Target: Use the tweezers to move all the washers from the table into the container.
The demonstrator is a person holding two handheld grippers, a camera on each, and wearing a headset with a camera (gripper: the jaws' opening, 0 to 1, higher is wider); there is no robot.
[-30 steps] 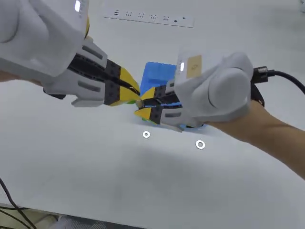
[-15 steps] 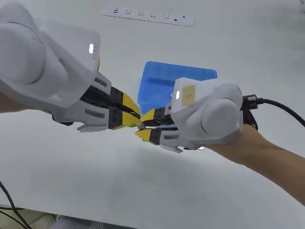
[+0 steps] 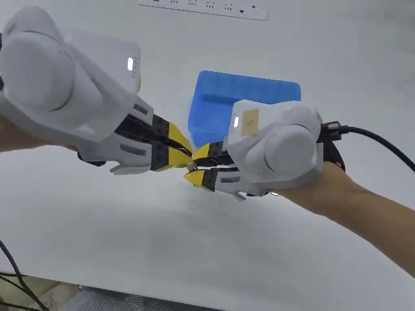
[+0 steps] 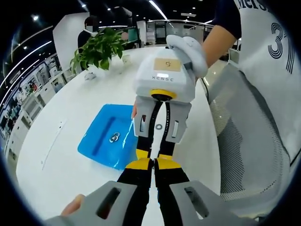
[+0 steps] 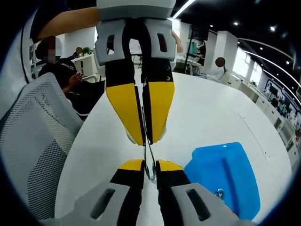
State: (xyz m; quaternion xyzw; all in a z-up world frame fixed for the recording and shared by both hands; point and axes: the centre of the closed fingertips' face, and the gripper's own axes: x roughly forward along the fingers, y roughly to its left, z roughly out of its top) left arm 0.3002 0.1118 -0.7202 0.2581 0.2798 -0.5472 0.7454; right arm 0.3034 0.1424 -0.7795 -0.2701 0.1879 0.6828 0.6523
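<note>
The two grippers meet tip to tip over the smooth white table (image 3: 97, 227). The left gripper (image 3: 187, 155) reaches in from the left and the right gripper (image 3: 194, 170) from the right. Both have bulky matte white shells, black ribbed fingers and yellow pads.

A thin pair of bare-metal tweezers (image 5: 148, 141) runs between them. One stretch lies in the narrow slot of the left gripper's nearly closed jaws. The rounded end sits between the right gripper's own jaws, which are drawn in just as tight, so each gripper is pinched onto the tweezers.

Just beyond the tips, on the far side, lies the container (image 3: 246, 97). It is a shallow rectangular tray of glossy translucent blue plastic with rounded corners. In the left gripper view a small metal washer (image 4: 114, 137) rests on its floor.

The right gripper's shell reads "XENSE" (image 4: 161, 78) below a tan sticker (image 4: 167, 64) whose mark is too small to read. A long white power strip (image 3: 201, 5) lies at the far edge, its markings illegible. A leafy potted plant (image 4: 96, 49) stands on the far end of the table, and a grey mesh chair (image 4: 235, 141) is beside it.
</note>
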